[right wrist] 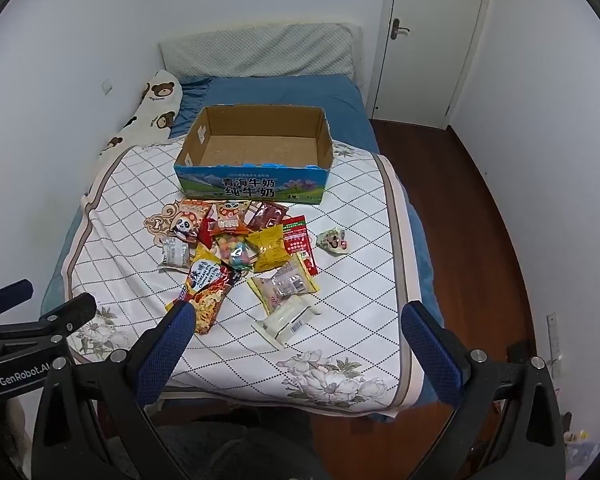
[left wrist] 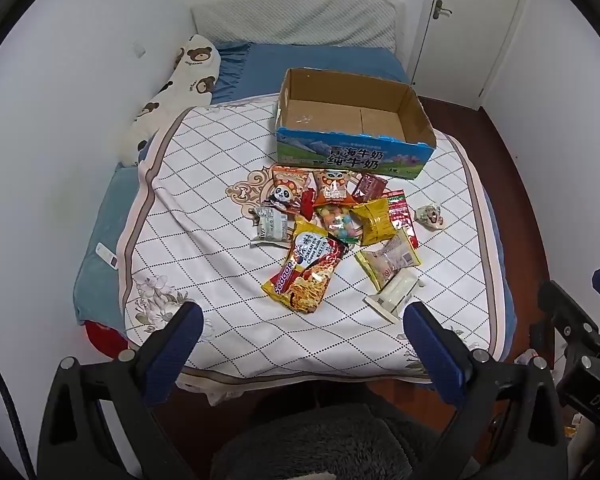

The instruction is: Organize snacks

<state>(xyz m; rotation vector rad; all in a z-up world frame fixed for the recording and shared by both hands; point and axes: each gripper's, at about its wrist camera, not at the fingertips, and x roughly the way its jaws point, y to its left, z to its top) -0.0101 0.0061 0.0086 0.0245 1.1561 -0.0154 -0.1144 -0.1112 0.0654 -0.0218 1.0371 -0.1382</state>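
Ahead of both grippers, snack packets [left wrist: 332,232] are heaped on the quilt [left wrist: 204,184], with the empty milk carton box [left wrist: 352,120] just beyond. Left gripper [left wrist: 300,344] and right gripper [right wrist: 296,340] are held wide apart, gripping nothing.

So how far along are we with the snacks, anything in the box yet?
Nothing done yet: the cardboard box is empty. Nothing is in hand; the left gripper and right gripper are both open, above the near edge of the bed. Everything remains: the snack pile, including the noodle packet and the stray wrapped snack.
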